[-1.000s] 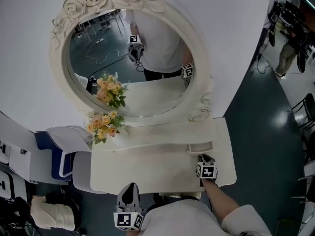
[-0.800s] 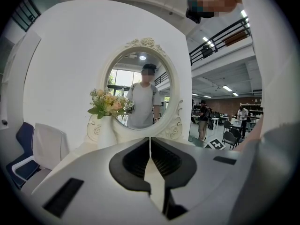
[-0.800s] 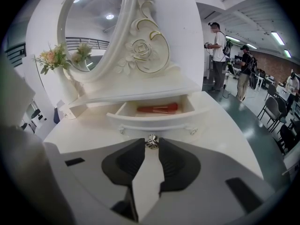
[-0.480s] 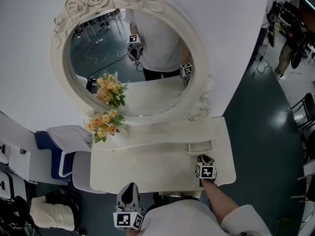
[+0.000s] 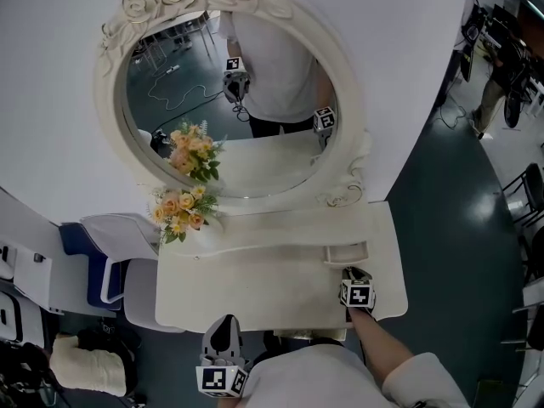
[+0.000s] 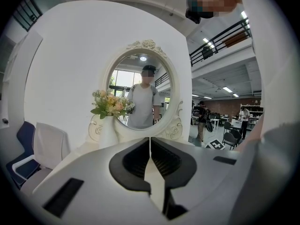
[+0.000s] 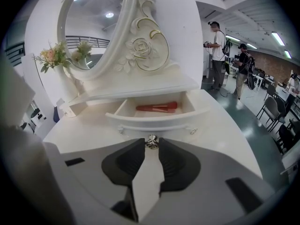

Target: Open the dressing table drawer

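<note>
Cream-white dressing table (image 5: 255,287), topped by a rose-carved oval mirror (image 5: 246,164), stands against a white wall. Its small curved-front drawer (image 7: 157,120), at the table's right, stands open. The left gripper (image 6: 150,142) hangs off the table's front edge, jaws pressed together and empty. The right gripper (image 7: 151,146) sits directly before the drawer front. A slim red item (image 7: 157,108), possibly a brush, lies inside. The drawer's little silver knob (image 7: 151,141) is pinched between the right gripper's narrowed jaws.
</note>
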Action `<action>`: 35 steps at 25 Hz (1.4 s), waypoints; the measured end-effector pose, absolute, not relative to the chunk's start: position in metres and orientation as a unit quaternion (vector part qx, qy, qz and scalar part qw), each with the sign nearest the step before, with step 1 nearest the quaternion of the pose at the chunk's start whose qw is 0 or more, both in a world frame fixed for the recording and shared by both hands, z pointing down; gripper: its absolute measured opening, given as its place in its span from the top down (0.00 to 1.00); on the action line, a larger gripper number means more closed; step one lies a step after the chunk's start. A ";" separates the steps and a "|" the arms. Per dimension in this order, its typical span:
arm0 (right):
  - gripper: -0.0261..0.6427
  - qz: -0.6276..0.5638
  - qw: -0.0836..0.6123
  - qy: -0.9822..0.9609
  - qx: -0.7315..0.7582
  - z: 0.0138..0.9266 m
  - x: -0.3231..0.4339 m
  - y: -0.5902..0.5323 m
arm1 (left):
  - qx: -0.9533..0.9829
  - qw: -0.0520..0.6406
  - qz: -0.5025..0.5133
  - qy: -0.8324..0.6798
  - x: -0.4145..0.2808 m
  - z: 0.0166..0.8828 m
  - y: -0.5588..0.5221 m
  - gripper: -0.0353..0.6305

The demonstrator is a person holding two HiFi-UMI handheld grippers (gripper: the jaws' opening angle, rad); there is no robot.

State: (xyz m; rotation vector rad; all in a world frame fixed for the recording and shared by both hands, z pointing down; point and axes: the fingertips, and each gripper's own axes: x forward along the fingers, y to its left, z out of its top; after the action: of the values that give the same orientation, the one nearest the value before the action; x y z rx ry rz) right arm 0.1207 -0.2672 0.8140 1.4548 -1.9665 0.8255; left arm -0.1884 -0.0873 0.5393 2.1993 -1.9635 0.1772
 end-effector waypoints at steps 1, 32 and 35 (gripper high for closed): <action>0.81 0.307 0.278 -0.731 0.542 0.814 0.121 -0.267 | 0.741 0.094 0.060 -0.662 -0.189 0.539 -0.086 0.91; 0.75 0.300 0.270 -0.729 0.553 0.791 0.123 -0.254 | 0.757 0.093 0.056 -0.644 -0.187 0.540 -0.078 0.91; 0.75 0.296 0.255 -0.731 0.559 0.779 0.124 -0.250 | 0.762 0.092 0.054 -0.639 -0.189 0.541 -0.078 0.91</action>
State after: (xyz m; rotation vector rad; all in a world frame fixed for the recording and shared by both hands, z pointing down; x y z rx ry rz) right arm 0.1237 -0.2497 0.7786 1.5173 -1.9861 0.8046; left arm -0.1888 -0.0781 0.5410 2.2640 -1.8969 0.1618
